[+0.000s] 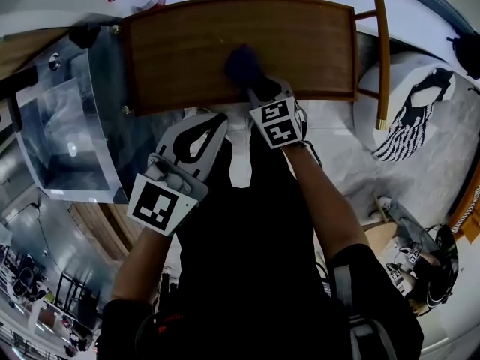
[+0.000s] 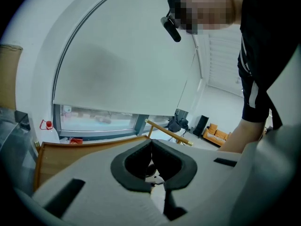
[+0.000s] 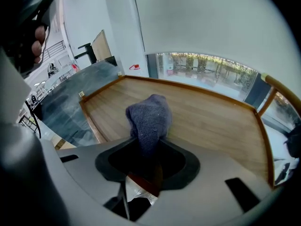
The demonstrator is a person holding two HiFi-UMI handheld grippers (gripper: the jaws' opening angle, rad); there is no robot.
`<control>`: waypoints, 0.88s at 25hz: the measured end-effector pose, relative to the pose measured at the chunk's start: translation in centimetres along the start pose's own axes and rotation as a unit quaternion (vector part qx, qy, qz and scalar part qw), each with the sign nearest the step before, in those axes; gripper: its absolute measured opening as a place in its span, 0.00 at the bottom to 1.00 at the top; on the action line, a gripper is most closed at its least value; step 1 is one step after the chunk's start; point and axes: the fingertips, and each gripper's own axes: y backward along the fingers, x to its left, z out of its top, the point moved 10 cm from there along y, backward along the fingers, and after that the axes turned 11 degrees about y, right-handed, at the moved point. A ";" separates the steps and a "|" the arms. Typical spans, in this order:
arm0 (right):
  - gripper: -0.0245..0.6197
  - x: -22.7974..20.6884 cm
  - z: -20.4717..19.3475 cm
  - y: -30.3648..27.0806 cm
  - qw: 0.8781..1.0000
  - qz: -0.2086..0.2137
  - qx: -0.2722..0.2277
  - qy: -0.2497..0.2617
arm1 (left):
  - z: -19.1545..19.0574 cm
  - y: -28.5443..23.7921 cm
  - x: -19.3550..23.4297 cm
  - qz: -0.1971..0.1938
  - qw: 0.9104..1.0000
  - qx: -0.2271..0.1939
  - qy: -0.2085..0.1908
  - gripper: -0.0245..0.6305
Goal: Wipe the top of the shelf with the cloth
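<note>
White floor [image 1: 420, 21] surrounds a wooden shelf [image 1: 180, 43] in the head view, with a clear bin [image 1: 67, 126] beside its left end. The right gripper [image 1: 253, 87] reaches over the near rim, and the dark cloth [image 1: 241, 64] sits bunched just beyond its jaws, on the near-middle part of the top. The left gripper [image 1: 212, 120] hangs short of that rim, beside the right one and off the wood.

The left gripper view shows the left gripper [image 2: 151, 144] with its jaws pressed together and nothing between them. Beyond the jaws hang a pale blind [image 2: 122, 65] and a window strip [image 2: 94, 121]. A corner of the shelf [image 2: 66, 152] lies to their left.

In the right gripper view the right gripper [image 3: 148, 142] pinches the cloth [image 3: 150, 117] between its jaws. The free wad bulges out past the tips, low over the wood. Whether it presses on the surface I cannot tell. The shelf [image 3: 216, 121] spreads wide beyond the jaws and to either side, up to its raised rim.

As I judge it, wiping is under way but far from provably done. The wood looks even all over, with no mark to separate wiped from unwiped. The stretches left, right and ahead of the jaws may all need passes yet.
</note>
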 end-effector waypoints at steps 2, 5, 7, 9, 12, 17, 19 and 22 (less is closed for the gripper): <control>0.25 -0.8 -0.7 0.6 1.000 -0.006 0.001 -0.007 | 0.2 -0.8 -0.5 -0.006 1.000 0.002 -0.004 0.07; 0.25 -2.0 -1.9 1.5 1.000 -0.015 0.002 -0.014 | 0.5 -2.0 -1.4 -0.013 1.000 0.005 -0.008 0.07; 0.25 -2.8 -2.6 2.1 1.000 -0.021 0.004 -0.020 | 0.7 -2.8 -1.9 -0.017 1.000 0.007 -0.011 0.07; 0.25 -3.7 -3.3 2.6 0.999 -0.027 0.007 -0.026 | 0.8 -3.6 -2.4 -0.022 1.000 0.010 -0.014 0.07; 0.25 -5.0 -4.3 3.3 0.999 -0.037 0.007 -0.036 | 0.8 -4.6 -3.2 -0.030 0.999 0.014 -0.017 0.07; 0.25 -6.7 -6.0 4.5 0.996 -0.053 0.010 -0.065 | 0.8 -6.1 -4.2 -0.039 0.999 0.022 -0.022 0.07; 0.25 -7.4 -6.6 5.0 0.995 -0.060 0.011 -0.073 | 0.9 -6.6 -4.6 -0.042 0.999 0.023 -0.024 0.07; 0.25 -8.6 -7.5 5.6 0.994 -0.072 0.013 -0.084 | 0.9 -7.4 -5.1 -0.046 0.998 0.026 -0.026 0.07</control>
